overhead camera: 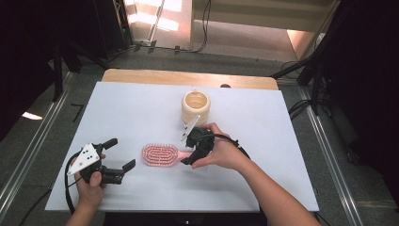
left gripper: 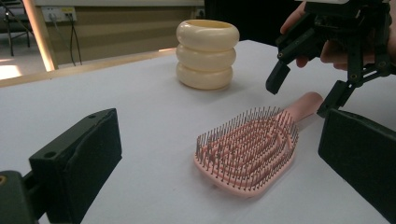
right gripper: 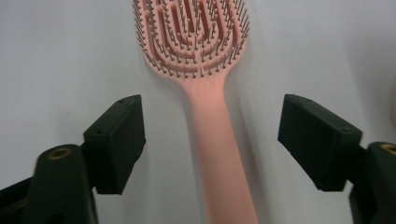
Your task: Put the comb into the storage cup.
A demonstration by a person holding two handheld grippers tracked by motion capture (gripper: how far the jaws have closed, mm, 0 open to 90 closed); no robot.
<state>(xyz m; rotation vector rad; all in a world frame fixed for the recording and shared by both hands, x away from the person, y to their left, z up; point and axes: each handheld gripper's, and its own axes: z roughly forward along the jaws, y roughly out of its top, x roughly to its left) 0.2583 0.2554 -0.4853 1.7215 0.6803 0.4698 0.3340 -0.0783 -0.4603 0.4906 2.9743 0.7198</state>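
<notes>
The pink hairbrush [overhead camera: 160, 155] lies bristles-up on the white worktop [overhead camera: 263, 122], near the cream ringed cup [overhead camera: 195, 107]. The right claw [right gripper: 210, 135] straddles the brush's handle, pads apart and not touching. The left claw [overhead camera: 120, 154] rests open beside the brush's head.

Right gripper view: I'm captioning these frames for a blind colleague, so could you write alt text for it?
A pink hairbrush lies bristles up on a white table, its handle running down between the two black jaws of the right gripper. The jaws stand apart on either side of the handle, not touching it.
</notes>
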